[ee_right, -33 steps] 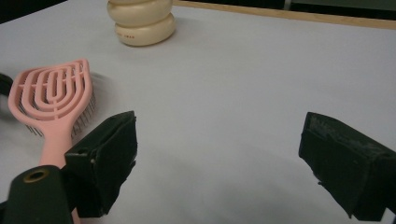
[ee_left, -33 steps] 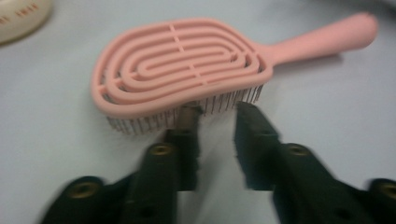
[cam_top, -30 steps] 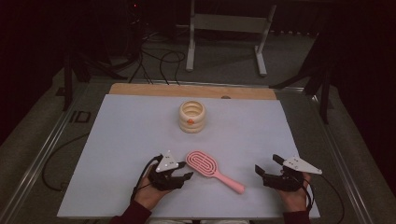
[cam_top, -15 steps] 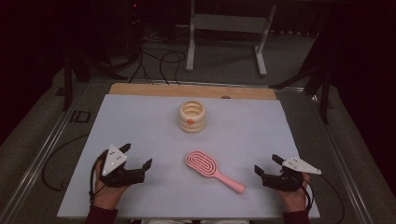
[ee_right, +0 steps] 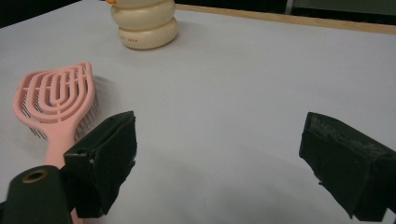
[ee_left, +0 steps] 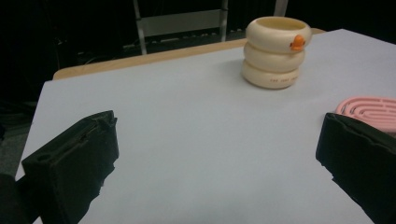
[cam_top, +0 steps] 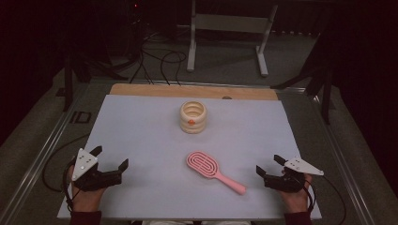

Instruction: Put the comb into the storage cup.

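A pink hairbrush (cam_top: 206,165) lies flat on the white table top (cam_top: 141,126), its handle pointing toward the front right. Behind it stands a cream ringed cup (cam_top: 193,116) with an orange dot. My left gripper (cam_top: 110,157) rests at the front left, well apart from the brush. Its jaws have just been opening and stand wide with nothing between them. My right gripper (cam_top: 268,164) is open at the front right, just past the handle's end. In the left gripper view, the left gripper (ee_left: 215,158) faces the cup (ee_left: 276,52) and the brush head (ee_left: 369,106). In the right gripper view, the brush (ee_right: 56,98) lies left of the right gripper (ee_right: 219,158).
A wooden strip (cam_top: 192,91) runs along the table's far edge. Beyond it stand a metal frame (cam_top: 225,28) and loose cables (cam_top: 159,61) on the dark floor. Bare white surface lies between the two grippers and around the cup.
My left gripper has pulled away from the brush head to the front left of the table, and its jaws have spread. The brush and the right gripper have stayed put.
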Demonstrator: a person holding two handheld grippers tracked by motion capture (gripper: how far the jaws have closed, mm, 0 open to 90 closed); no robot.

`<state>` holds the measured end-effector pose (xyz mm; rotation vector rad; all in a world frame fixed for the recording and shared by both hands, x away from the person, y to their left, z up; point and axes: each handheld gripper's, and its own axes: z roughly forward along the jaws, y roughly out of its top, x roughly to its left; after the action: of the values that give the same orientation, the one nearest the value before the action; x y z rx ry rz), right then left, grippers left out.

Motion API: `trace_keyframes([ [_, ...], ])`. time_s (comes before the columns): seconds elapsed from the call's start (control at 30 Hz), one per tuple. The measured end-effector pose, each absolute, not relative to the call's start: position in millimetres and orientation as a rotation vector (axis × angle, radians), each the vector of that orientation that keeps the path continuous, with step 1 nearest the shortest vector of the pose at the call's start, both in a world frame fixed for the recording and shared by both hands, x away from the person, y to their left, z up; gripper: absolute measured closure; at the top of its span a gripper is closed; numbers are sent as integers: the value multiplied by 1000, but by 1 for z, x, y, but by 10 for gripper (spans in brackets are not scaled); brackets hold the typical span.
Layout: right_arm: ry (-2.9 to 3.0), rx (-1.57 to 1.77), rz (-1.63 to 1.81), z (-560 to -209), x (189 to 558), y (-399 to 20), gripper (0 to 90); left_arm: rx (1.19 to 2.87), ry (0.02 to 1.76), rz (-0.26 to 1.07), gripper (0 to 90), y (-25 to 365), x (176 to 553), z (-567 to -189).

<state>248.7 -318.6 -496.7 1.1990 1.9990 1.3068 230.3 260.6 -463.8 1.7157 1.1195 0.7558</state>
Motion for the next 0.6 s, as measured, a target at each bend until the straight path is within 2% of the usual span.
trace_keyframes([
  [0.6,1990,1200,1395,-493,248,-320,112,1713,1047,774,0,258,230,-474],
])
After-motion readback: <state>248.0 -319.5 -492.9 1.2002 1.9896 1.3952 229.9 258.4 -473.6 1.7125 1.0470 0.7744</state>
